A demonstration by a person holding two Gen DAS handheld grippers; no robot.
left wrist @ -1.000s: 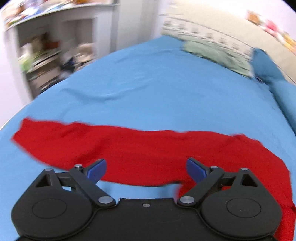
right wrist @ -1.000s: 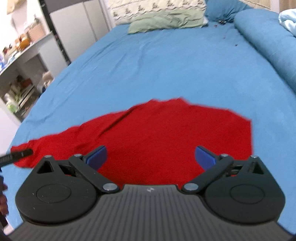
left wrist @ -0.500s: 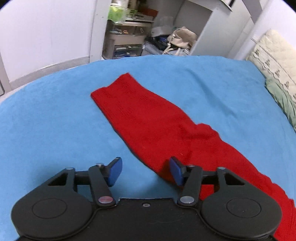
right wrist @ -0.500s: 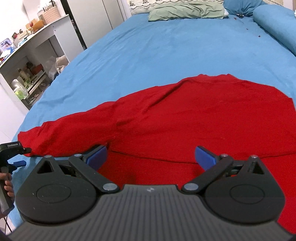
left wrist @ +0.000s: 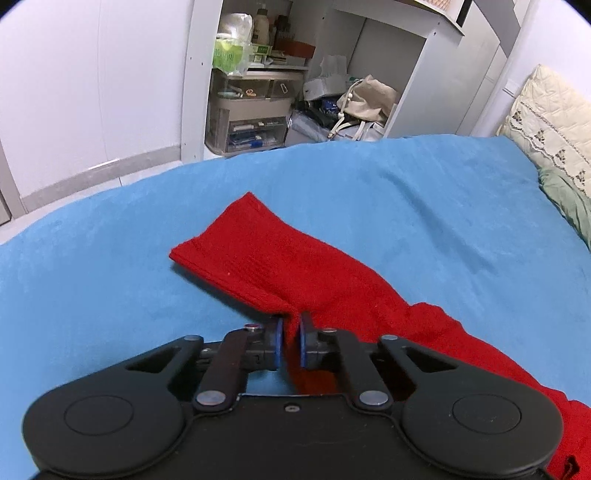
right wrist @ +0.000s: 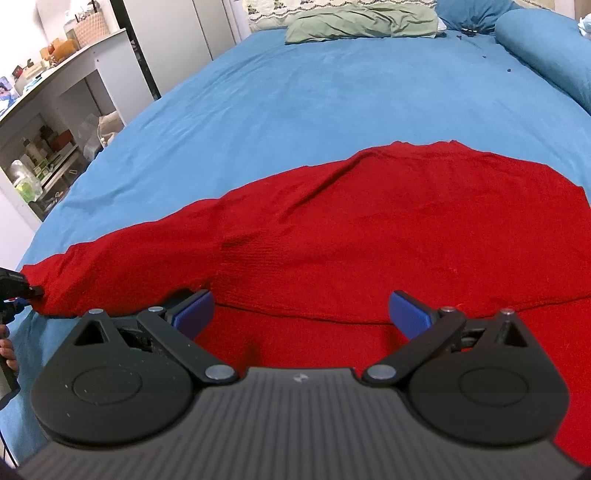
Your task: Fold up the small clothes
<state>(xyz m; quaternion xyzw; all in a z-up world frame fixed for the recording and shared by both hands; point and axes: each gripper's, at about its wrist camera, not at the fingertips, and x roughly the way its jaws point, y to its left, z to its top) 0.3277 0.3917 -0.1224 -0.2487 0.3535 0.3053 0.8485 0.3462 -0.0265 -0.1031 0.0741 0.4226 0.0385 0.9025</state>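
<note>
Here left tongs (left wrist: 290,345) clamp red sweater (right wrist: 369,236) sleeve; right tongs (right wrist: 301,312) apart; green pillow (right wrist: 362,20) beyond.

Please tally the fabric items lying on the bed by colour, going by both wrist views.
Red: 1, the sweater, its sleeve pinched in the left claw
Green: 1, the crumpled cloth at the head of the blue bed
Cream patterned: 1, the pillow
Total: 3
</note>
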